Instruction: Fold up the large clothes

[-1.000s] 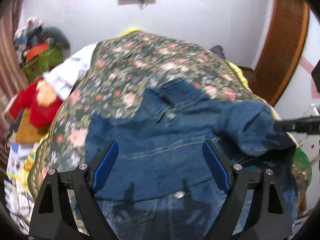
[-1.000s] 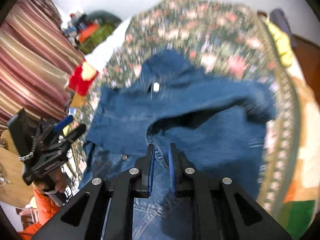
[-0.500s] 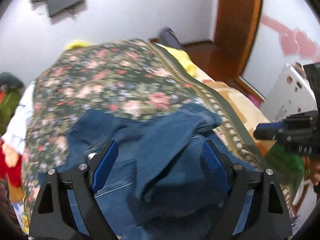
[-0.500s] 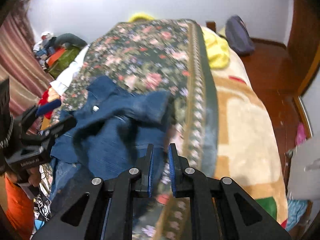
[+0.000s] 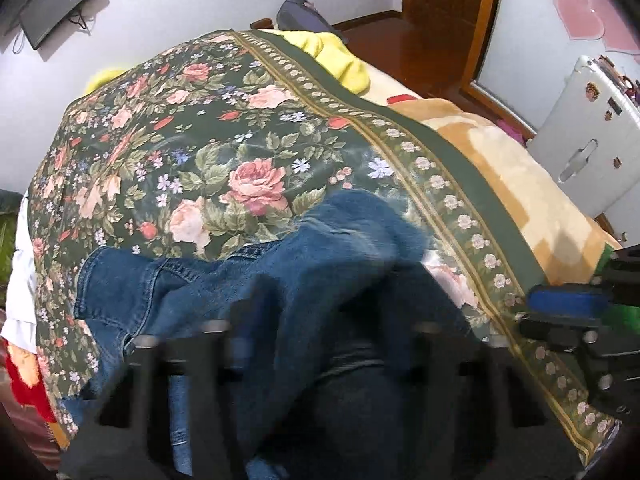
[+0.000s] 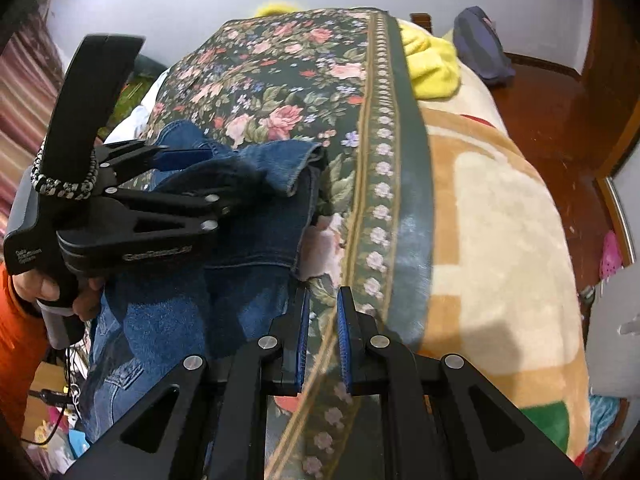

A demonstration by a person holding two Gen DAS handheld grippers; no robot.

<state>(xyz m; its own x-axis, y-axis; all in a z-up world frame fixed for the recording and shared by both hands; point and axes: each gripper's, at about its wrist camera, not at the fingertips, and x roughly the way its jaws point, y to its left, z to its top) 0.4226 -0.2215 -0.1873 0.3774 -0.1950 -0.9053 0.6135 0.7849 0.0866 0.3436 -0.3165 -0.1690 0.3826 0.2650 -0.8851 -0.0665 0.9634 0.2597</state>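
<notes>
Two grippers: left gripper reaches into the denim jacket sleeve for a fold, grip unclear; right gripper holds nothing, jaws slightly parted.

A home bedroom. A bed fills the middle, covered by a floral spread and a beige blanket, with a yellow pillow at 12 o'clock. A wall screen hangs at 10 o'clock, a wooden door stands at 1 o'clock, and a small white fridge sits at 3 o'clock.
</notes>
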